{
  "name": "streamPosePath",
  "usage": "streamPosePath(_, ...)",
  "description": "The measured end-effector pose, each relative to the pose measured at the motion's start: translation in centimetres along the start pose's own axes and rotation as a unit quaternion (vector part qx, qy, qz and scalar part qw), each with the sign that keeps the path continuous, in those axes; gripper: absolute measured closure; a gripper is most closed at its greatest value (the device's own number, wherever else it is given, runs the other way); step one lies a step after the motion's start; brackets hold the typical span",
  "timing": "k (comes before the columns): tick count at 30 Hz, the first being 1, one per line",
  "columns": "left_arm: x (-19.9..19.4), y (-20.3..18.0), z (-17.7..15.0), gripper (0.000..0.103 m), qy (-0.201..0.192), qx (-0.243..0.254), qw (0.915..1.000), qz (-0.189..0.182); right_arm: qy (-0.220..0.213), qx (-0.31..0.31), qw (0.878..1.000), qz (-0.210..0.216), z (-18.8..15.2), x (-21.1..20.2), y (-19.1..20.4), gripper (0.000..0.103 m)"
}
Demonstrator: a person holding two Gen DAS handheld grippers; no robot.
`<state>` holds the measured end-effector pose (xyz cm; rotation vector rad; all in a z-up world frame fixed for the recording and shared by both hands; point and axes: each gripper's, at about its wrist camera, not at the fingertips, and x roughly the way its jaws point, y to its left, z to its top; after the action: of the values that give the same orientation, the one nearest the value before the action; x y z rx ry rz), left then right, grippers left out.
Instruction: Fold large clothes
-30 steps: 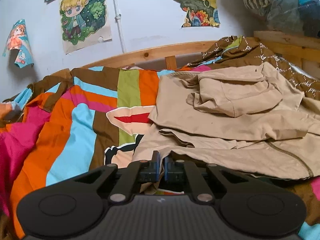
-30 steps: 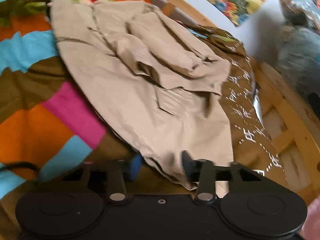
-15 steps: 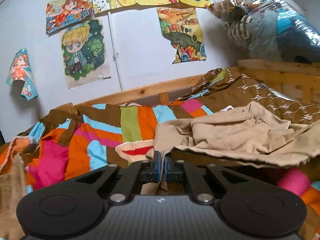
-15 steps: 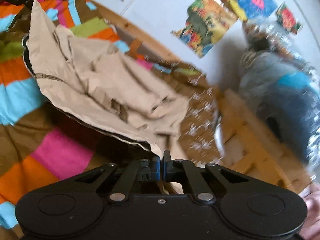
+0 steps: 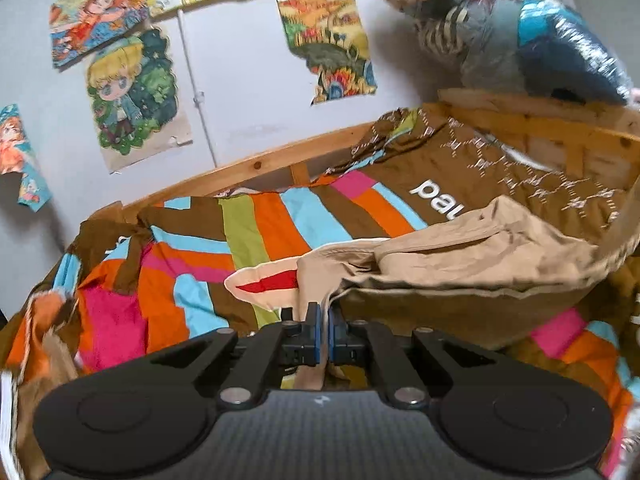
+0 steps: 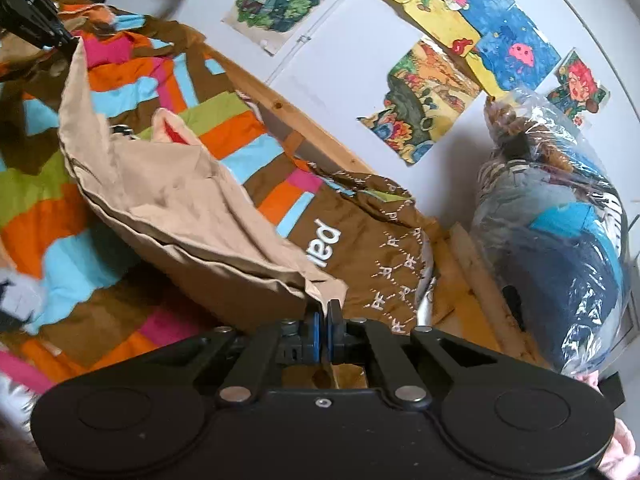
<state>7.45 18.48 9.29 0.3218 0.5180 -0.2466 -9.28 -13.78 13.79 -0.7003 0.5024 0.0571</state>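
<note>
Both claws are clamped on the tan cotton jacket [image 5: 460, 256] — left claw [image 5: 323, 314] on one edge, right claw [image 6: 322, 312] on the other — holding it slung above the striped patchwork bedspread [image 5: 256, 232]. The risk: thin pinches slipping, so the bundled layers could spill apart.

White lettering stands on the brown part of the bedspread [image 5: 404, 168]. In the left wrist view it reads "pa", with a further letter cut off by the tan garment [image 5: 460, 256] lying over it. In the right wrist view the same word [image 6: 326, 242] appears turned sideways and reads "pal", its end again covered. The small white repeated marks on the brown fabric [image 6: 394, 258] are too small to read.
</note>
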Motion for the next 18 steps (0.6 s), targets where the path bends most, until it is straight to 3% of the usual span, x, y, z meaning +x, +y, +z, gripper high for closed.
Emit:
streamPosePath(5,7.4,0.6,3.7,0.099,0.043,-0.004,0.9989,0.021,0.022,0.039,0.999,-0.014,0.5,6.2,-1.4,0.099)
streamPosePath(9,13.8,-0.3,5.3,0.098,0.06,0.023,0.9971,0.04,0.043,0.052,0.997,-0.026,0.8,12.3,-2.5,0.099)
streamPosePath(18,26.0,-2.9,4.4,0.098,0.11,0.05,0.9912,0.055,0.072,0.077,0.994,-0.028,-0.9,24.1,-3.3,0.097)
